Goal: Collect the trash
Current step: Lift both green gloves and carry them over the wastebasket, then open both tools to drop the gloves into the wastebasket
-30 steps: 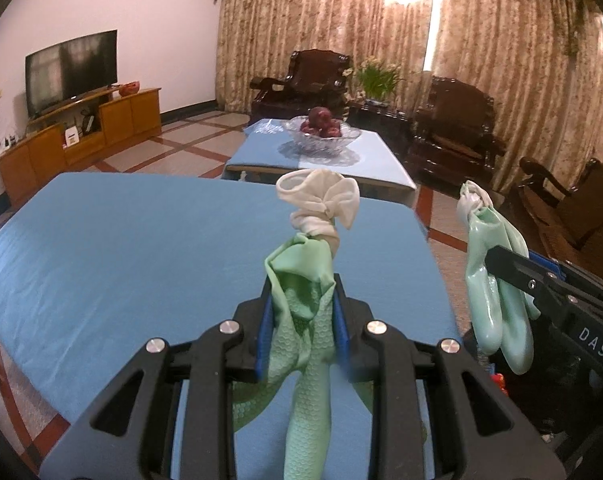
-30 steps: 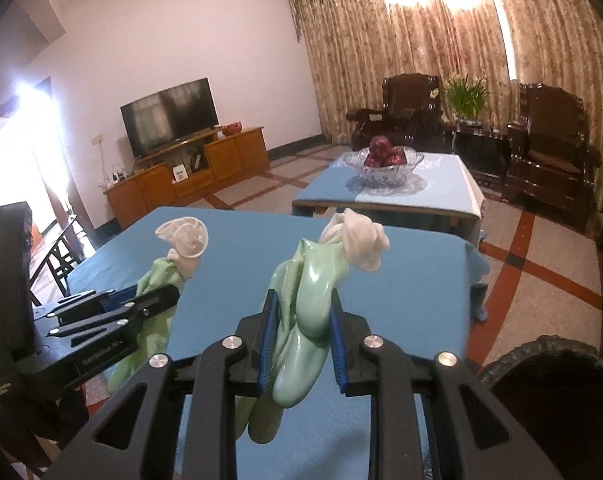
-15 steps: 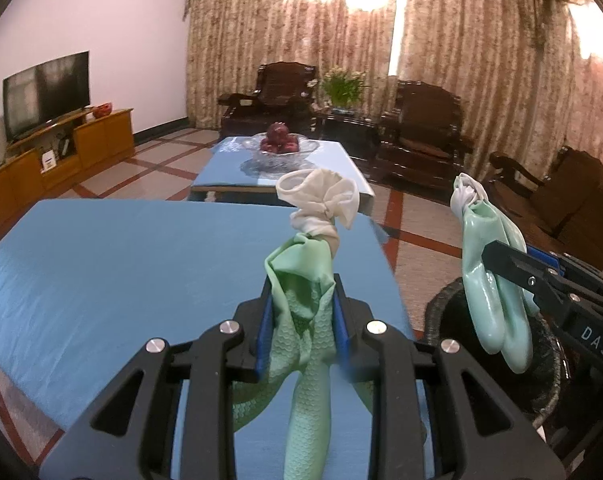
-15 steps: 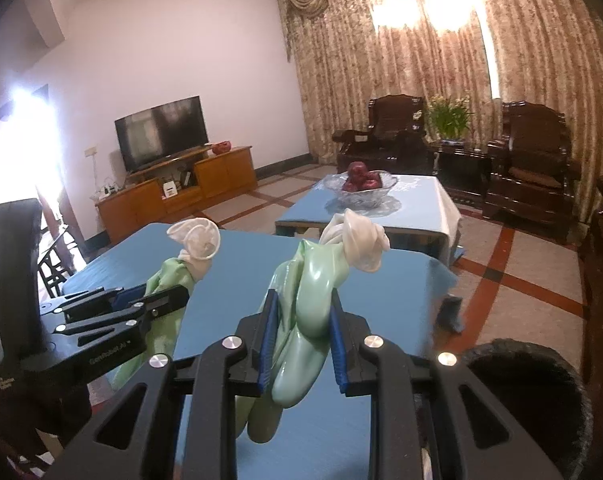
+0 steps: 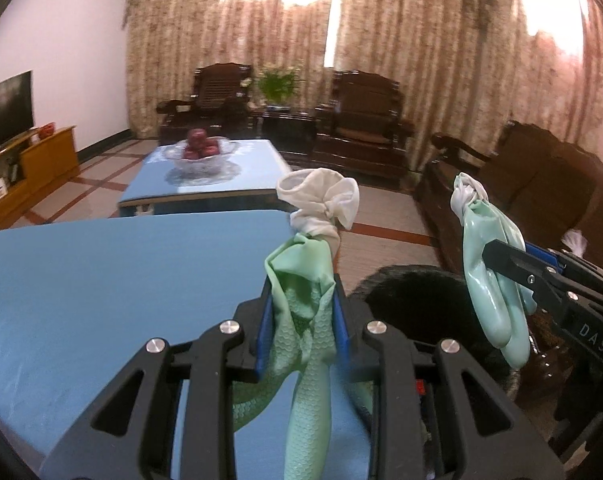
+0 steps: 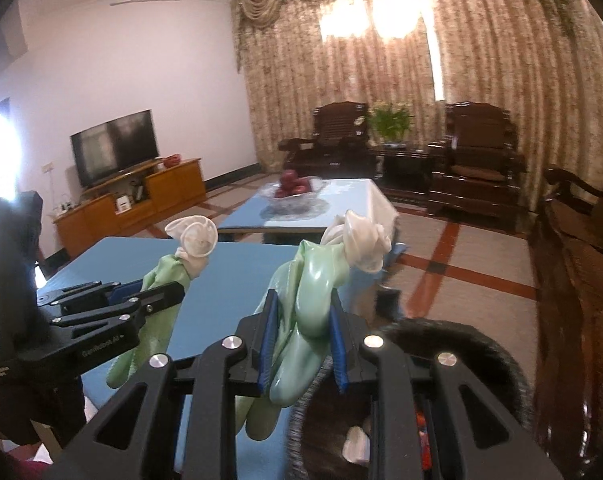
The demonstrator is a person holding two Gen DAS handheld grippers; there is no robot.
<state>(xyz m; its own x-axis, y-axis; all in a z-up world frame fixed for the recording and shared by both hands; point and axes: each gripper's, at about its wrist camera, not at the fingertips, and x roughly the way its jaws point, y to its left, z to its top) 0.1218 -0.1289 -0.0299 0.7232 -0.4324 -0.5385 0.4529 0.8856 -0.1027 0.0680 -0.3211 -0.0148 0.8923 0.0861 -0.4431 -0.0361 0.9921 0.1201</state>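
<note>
My left gripper (image 5: 301,312) is shut on a green rubber glove (image 5: 301,284) with a white cuff, held above the right edge of the blue table (image 5: 121,280). My right gripper (image 6: 303,332) is shut on a second green rubber glove (image 6: 313,292) with a white cuff. Each gripper shows in the other's view: the right one (image 5: 497,256) with its glove (image 5: 489,280), the left one (image 6: 169,292) with its glove (image 6: 161,280). A dark round trash bin (image 5: 413,300) stands on the floor right of the table; the right gripper hangs over its rim (image 6: 481,344).
The bin holds some white trash (image 6: 357,444). A second blue table with a glass fruit bowl (image 5: 199,152) stands beyond. Dark wooden armchairs (image 5: 357,120) and a sofa (image 5: 541,184) line the back and right. A TV cabinet (image 6: 141,196) is at the left wall.
Both grippers have swung right with their gloves, away from the table's middle. The trash bin has come into view below the right gripper.
</note>
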